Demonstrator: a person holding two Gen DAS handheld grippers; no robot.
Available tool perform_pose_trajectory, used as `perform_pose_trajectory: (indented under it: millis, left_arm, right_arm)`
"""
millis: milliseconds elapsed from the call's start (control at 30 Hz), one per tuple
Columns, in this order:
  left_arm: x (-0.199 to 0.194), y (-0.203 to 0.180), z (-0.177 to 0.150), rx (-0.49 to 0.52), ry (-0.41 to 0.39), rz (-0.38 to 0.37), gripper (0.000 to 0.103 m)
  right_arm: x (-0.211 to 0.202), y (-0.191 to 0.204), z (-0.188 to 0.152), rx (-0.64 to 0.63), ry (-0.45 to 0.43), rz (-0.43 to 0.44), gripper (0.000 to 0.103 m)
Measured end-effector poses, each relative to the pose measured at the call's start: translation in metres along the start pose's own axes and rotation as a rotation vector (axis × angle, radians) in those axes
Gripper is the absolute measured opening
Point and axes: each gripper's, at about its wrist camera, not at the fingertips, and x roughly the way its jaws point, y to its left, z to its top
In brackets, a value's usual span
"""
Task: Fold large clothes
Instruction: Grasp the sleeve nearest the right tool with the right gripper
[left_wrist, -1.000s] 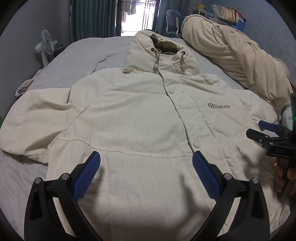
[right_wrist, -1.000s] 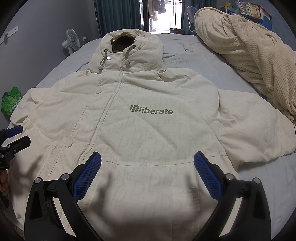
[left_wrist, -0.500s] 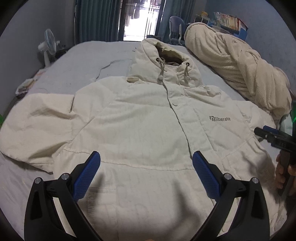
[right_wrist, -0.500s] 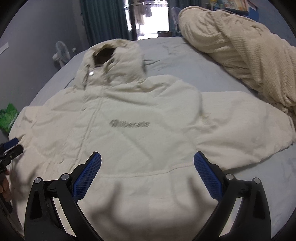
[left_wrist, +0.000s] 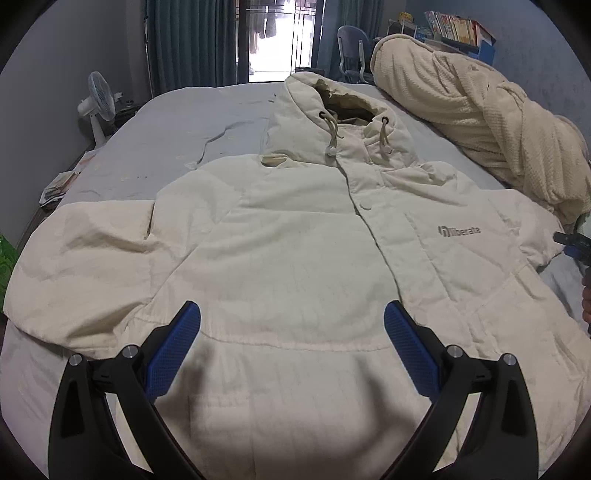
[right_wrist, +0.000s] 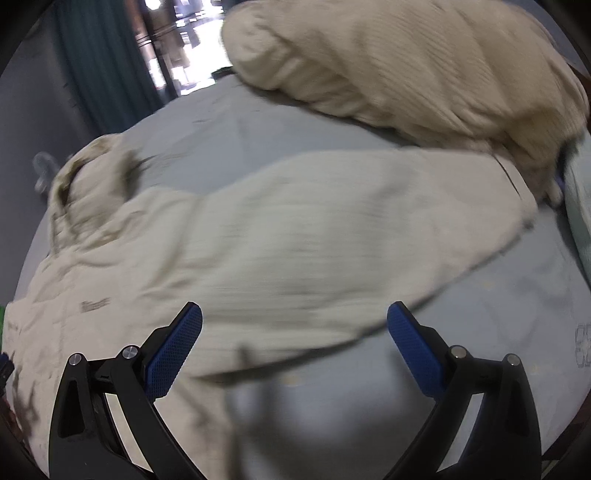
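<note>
A cream hooded jacket (left_wrist: 295, 258) lies front-up on the bed, sleeves spread wide (snaps closed, grey chest logo).

left claw (left_wrist: 291, 332) spread, right claw (right_wrist: 293, 334) spread (empty)

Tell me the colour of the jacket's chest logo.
Grey lettering on the cream jacket, clearest in the left wrist view.

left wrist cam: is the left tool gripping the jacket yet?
No. The left tool is wide open above the jacket, which lies flat on the bed with nothing between its blue pads.
</note>
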Motion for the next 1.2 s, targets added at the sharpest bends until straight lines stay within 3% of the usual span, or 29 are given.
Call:
perform_pose_trajectory:
  millis: [233,433,533,667,733,833,900,1033,1200]
  left_arm:
    - [0.016,0.006,0.009,0.004,0.004,0.073,0.095]
    - [0.021,0.015,0.009,-0.024,0.014,0.085,0.095]
    - [0.022,0.017,0.01,-0.033,0.015,0.091,0.095]
    - [0.026,0.017,0.01,-0.035,0.026,0.093,0.095]
    - [0.027,0.016,0.01,-0.029,0.029,0.097,0.095]
    - [0.028,0.015,0.01,-0.02,0.034,0.102,0.095]
    - [0.027,0.015,0.01,-0.02,0.03,0.102,0.095]
    - [0.023,0.016,0.012,-0.034,0.018,0.088,0.095]
    - [0.015,0.016,0.015,-0.046,-0.005,0.069,0.095]
  right_arm:
    - [0.022,-0.077,-0.002,0.218,-0.021,0.071,0.096]
    - [0.039,-0.13,0.005,0.386,-0.039,0.072,0.086]
    - [0.054,-0.145,0.009,0.444,-0.031,0.089,0.076]
    - [0.062,-0.148,0.018,0.466,-0.078,0.108,0.076]
    - [0.065,-0.15,0.021,0.473,-0.091,0.111,0.068]
    - [0.066,-0.15,0.019,0.5,-0.099,0.134,0.032]
    - [0.063,-0.149,0.019,0.527,-0.124,0.166,0.018]
    - [0.04,-0.144,0.016,0.552,-0.197,0.278,0.01]
    - [0.007,-0.116,0.025,0.503,-0.256,0.362,0.008]
